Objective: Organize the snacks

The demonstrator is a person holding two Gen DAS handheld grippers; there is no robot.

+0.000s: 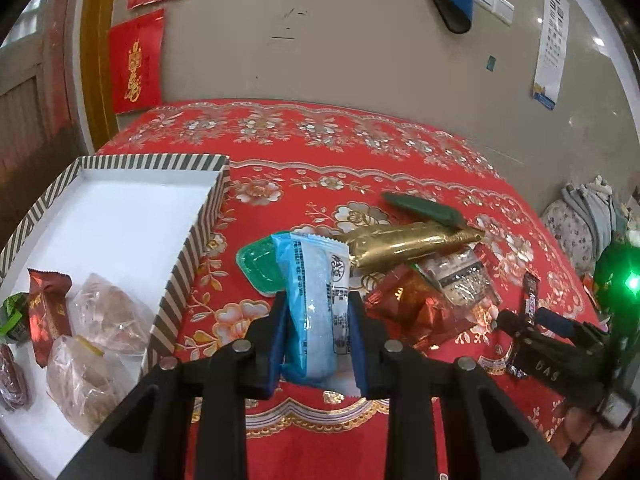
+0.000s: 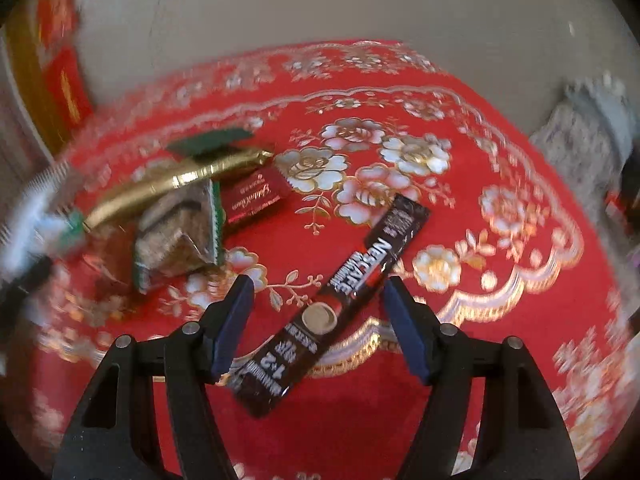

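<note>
- While the left gripper [image 1: 318, 334] clamps its blue pads on a pale blue, crinkly plastic snack packet [image 1: 314, 304], the packet stands upright between them, lifted clear of the red tablecloth [image 1: 360, 152].
- The cloth is glossy, embroidered with gold and white flowers and scalloped borders; it covers the whole table.
- At the table's left edge sits a shallow cardboard box [image 1: 192, 256], white inside, with green-and-white striped walls; in it lie two clear bags of brown cakes [image 1: 90, 360], a dark red foil packet [image 1: 46, 316] and a small green wrapper [image 1: 12, 314].
- Near the table's middle a heap of loose snacks lies: a long gold foil packet [image 1: 412, 240], a flat dark green bar [image 1: 424, 208], a clear green jelly cup [image 1: 258, 266], a crumpled red-orange foil wrapper [image 1: 412, 308] and a clear packet of grainy bars [image 1: 464, 276].
- The right gripper [image 2: 318, 320] stands with its jaws apart over a slim black coffee stick sachet [image 2: 352, 300], which lies flat and slanted on the cloth toward the table's near edge; whether the pads touch it I cannot tell.
- A small dark red packet [image 2: 254, 200] lies beside the heap.
</note>
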